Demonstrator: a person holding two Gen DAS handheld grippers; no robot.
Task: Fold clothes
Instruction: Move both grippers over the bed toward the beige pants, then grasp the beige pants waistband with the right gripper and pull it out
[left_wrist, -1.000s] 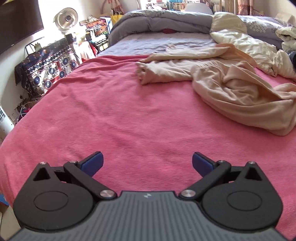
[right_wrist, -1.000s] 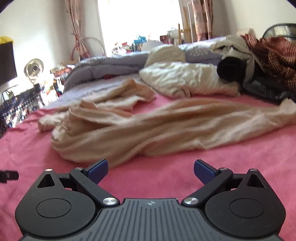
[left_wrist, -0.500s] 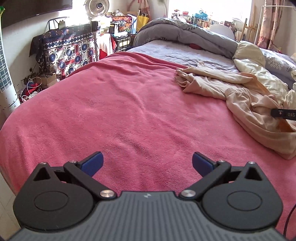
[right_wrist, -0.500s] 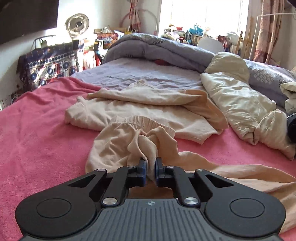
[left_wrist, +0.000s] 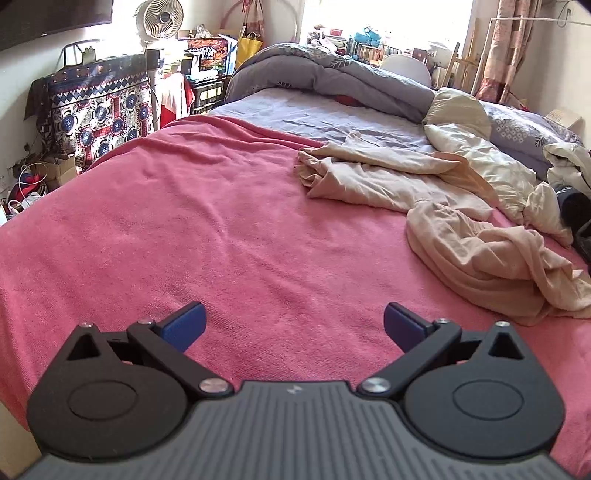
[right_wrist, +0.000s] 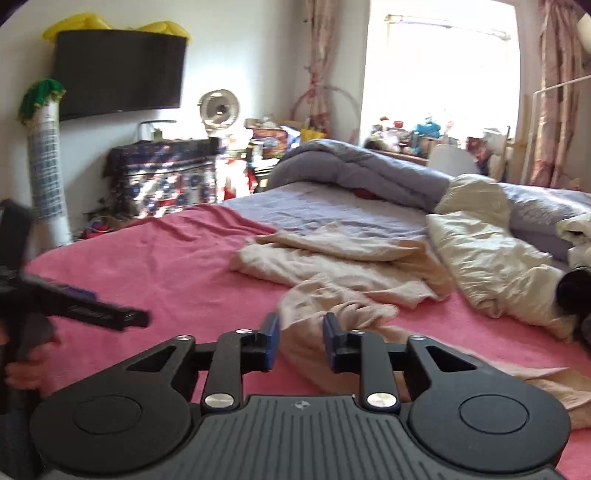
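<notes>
Right hand-held gripper (right_wrist: 300, 341) has released the beige garment (right_wrist: 332, 273) — left hand-held gripper (left_wrist: 293, 325) gapes wide.

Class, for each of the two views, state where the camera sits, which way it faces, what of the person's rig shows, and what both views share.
Left wrist: sits behind the left claw, open, facing across the pink blanket toward the window.
Right wrist: sits behind the right claw, partly open over the beige garment; the left claw and hand show at left.
Shared: beige garment, pink blanket, grey duvet, fan.
</notes>
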